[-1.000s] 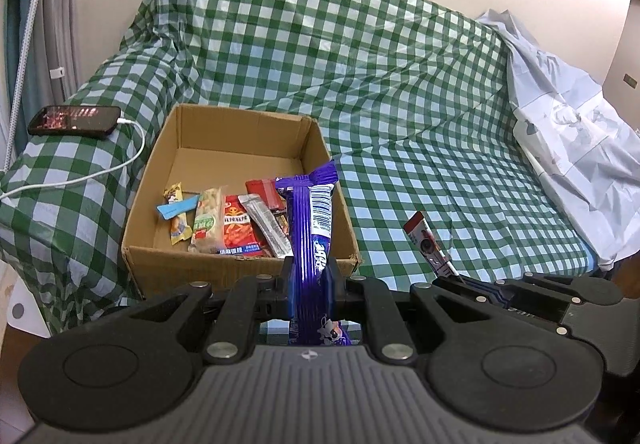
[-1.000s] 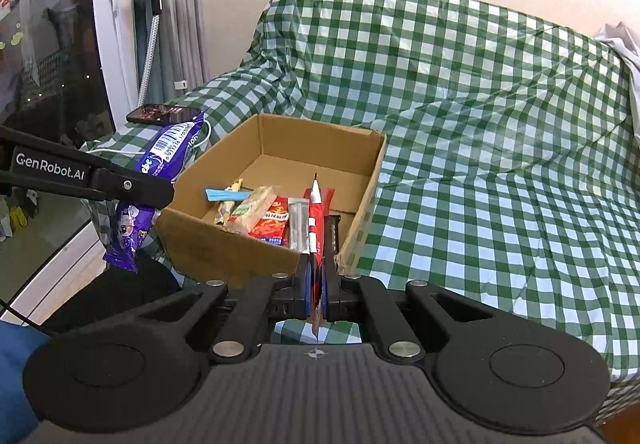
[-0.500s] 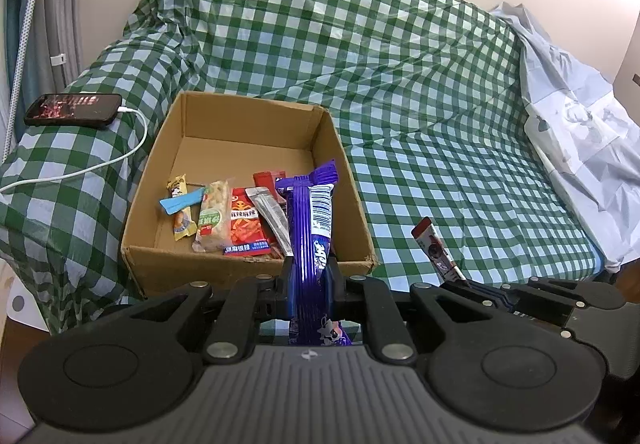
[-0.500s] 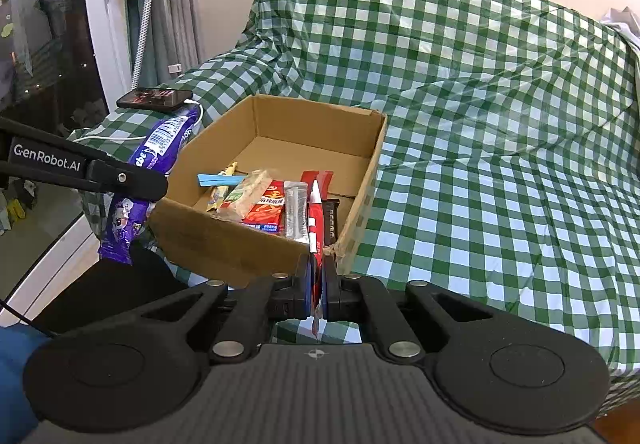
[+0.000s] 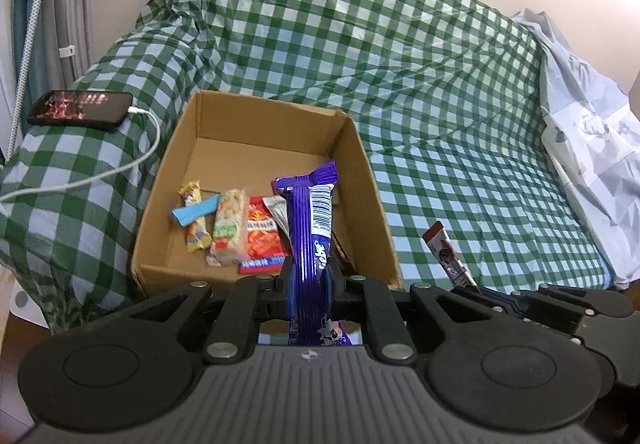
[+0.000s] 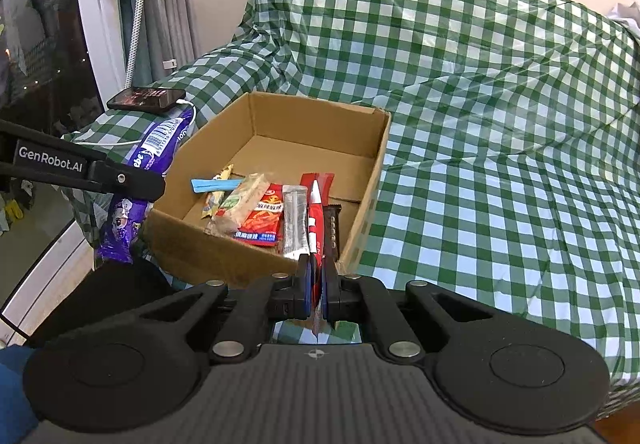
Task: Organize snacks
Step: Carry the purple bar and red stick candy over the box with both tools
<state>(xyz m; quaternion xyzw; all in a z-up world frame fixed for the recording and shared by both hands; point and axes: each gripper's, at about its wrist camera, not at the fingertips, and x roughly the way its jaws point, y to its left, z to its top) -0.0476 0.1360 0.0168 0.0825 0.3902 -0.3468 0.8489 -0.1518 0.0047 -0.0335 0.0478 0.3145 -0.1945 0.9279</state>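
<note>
While both tools are loaded and short of the box, the entry reads near to far as follows. Left tool (image 5: 308, 284): jaws closed down on a purple wrapped bar (image 5: 310, 228), gripped about mid-length, upper end standing up over the near wall of the box, lower end hanging below the jaws. Right tool (image 6: 316, 284): jaws fully closed on a thin red sachet (image 6: 316, 228), held edge-on and upright, a short tail showing beneath the pads. Cardboard box (image 5: 362, 180): open-topped, seated on a sofa under a green checked cover (image 5: 440, 84); contents lined along the near half, being a small yellow packet (image 5: 194, 220) with a blue strip (image 5: 196, 210) across it, a pale cracker pack (image 5: 228, 224), a red snack pouch (image 5: 262, 236), a silver stick pack (image 6: 294, 222) and a dark bar (image 6: 331, 228); the far half of the floor is bare. Beyond the box, on the sofa arm: a phone (image 5: 80, 110) with a white charging cable (image 5: 120, 168); to the far right, a pale sheet of plastic (image 5: 580, 148). Handling note, as judgement: carry each tool clear over the near wall before letting go, lower until the wrapper nearly lies on the cardboard, and release one tool at a time. The bar suits the bare far half, laid flat; the sachet suits the gap by the dark bar, in line with the row. The sachet is light and may cling to a pad.
</note>
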